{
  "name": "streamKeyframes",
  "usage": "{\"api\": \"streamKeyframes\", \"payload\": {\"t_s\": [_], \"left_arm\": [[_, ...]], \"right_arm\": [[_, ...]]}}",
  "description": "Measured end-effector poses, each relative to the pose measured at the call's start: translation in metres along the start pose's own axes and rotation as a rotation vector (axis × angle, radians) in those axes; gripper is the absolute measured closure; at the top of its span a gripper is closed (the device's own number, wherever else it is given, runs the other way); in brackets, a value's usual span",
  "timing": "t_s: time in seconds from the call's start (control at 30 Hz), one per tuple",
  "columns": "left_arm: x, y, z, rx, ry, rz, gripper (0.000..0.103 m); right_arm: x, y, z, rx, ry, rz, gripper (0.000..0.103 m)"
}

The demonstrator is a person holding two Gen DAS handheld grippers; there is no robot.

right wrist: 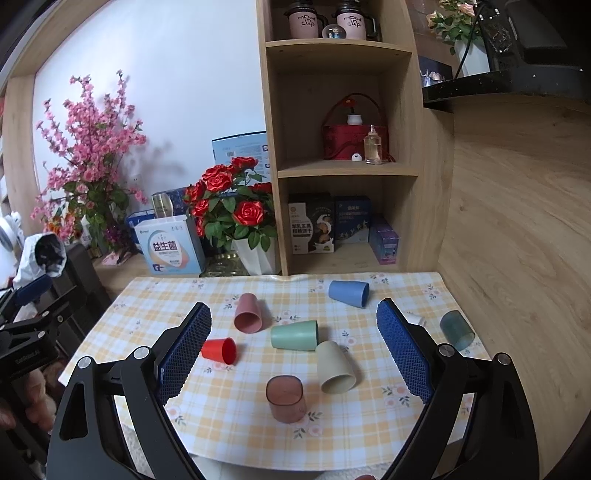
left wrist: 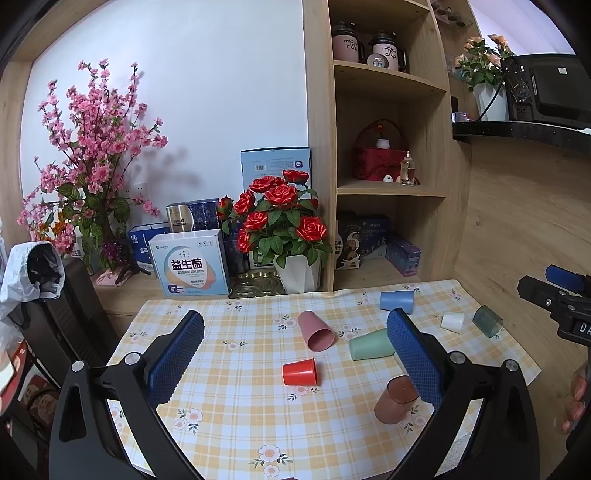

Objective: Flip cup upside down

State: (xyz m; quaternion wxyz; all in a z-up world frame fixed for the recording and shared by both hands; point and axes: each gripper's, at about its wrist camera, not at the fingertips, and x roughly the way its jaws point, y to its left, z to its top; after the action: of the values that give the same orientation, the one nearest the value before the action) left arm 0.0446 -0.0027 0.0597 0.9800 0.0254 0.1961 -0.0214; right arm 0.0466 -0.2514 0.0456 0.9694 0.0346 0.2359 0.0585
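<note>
Nearest both cameras, the left gripper (left wrist: pixel 295 347) and right gripper (right wrist: pixel 293 343) hang above the checked tablecloth (right wrist: pixel 229 424) with blue pads spread wide, gripping nothing. Below them, item one: a translucent brown cup (right wrist: pixel 286 398), apparently standing mouth-down, so possibly already flipped, though its clear wall makes this uncertain. Items two to eight, all lying on their sides and judged still to do: beige cup (right wrist: pixel 337 367), red cup (right wrist: pixel 219 350), green cup (right wrist: pixel 294 335), pink cup (right wrist: pixel 248 313), grey-teal translucent cup (right wrist: pixel 457 329), small white cup (left wrist: pixel 453 321) and blue cup (right wrist: pixel 349 292). Progress: early, at most one of eight done, no cup in hand. Farther back, a box (right wrist: pixel 170 245) reading "益生菌", red roses (right wrist: pixel 231 199) in a white pot, and a box (right wrist: pixel 311 229) reading "羊乳五黑" on the lowest shelf. Farthest, on the top shelf, two pink mugs (right wrist: pixel 303 20) lettered "mood in cup".
</note>
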Motion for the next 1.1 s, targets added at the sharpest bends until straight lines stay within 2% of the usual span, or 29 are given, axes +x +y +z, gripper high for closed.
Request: {"api": "streamKeyframes", "payload": {"t_s": [0.9,1.1], "left_arm": [[-0.0005,-0.0026,-0.0032,-0.006,0.006,-0.020,0.006],[-0.0017,-0.0043,-0.0048,0.011,-0.017,0.004,0.006]], "right_arm": [[0.0025,-0.0038,-0.0025,0.004,0.008,-0.005,0.015],[0.0033,-0.0043,-0.0038,0.003,0.011,-0.008,0.015]]}}
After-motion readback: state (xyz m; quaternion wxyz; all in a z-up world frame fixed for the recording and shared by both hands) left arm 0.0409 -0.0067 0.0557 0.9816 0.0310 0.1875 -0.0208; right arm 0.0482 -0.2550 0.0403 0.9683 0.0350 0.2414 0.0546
